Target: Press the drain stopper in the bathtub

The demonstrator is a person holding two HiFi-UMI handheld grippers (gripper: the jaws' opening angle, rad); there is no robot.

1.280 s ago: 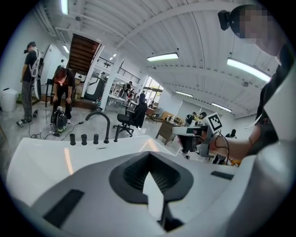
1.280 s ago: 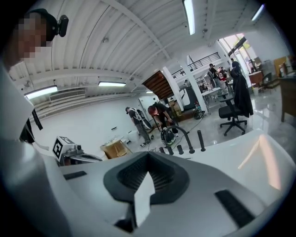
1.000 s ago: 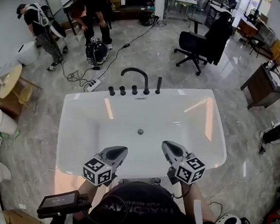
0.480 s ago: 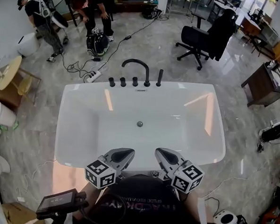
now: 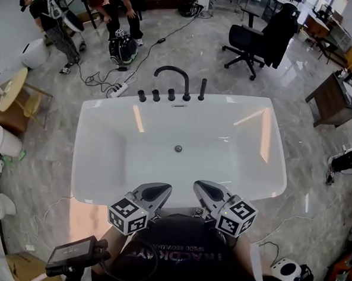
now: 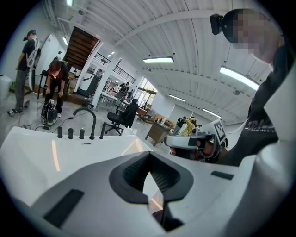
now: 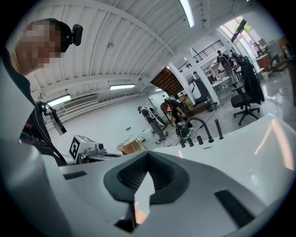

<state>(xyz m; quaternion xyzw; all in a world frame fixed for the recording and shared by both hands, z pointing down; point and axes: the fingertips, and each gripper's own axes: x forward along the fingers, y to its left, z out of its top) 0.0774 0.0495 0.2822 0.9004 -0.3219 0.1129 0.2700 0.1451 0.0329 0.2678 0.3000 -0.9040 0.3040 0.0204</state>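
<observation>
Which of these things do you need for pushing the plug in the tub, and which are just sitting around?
For the job:
- drain stopper
- bathtub
- left gripper, shut and empty
- right gripper, shut and empty

Just sitting around:
- faucet
- office chair
- power strip
- wooden desk

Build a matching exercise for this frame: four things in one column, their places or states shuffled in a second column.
Things
1. drain stopper
2. black faucet
3. office chair
4. left gripper

Places
a. on the floor beyond the bathtub
b. at the bathtub's near rim, jaws shut
c. middle of the bathtub's bottom
d. on the bathtub's far rim

Pairs: 1-c, 2-d, 3-a, 4-b
</observation>
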